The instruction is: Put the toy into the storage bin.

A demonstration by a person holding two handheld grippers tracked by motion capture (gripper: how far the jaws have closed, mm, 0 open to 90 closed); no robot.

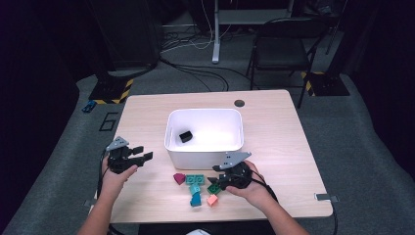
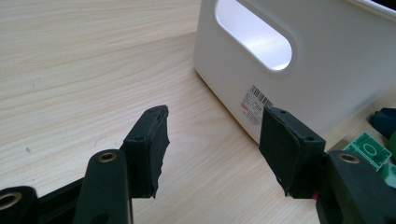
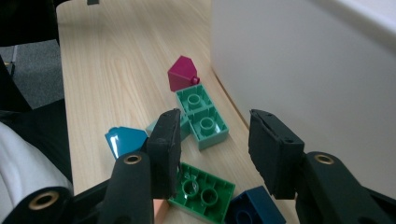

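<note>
The right hand-held gripper (image 3: 215, 154) hangs over the loose bricks with its jaws spread wide and nothing between them. To my eye the step is picking a brick for the white bin (image 1: 172, 128), and doing it well means lowering squarely so both pads straddle one brick alone, not its neighbours. The dark green brick (image 3: 203, 192) lies just below and between the jaws, touching the navy brick (image 3: 254, 209) beside it; the light green brick (image 3: 201, 117) and magenta piece (image 3: 182, 73) sit farther ahead near the bin wall. The left hand-held gripper (image 2: 212, 140) rests open and empty above the bare surface (image 2: 70, 56), left of the bin, which already holds a black block (image 1: 185, 136).
</note>
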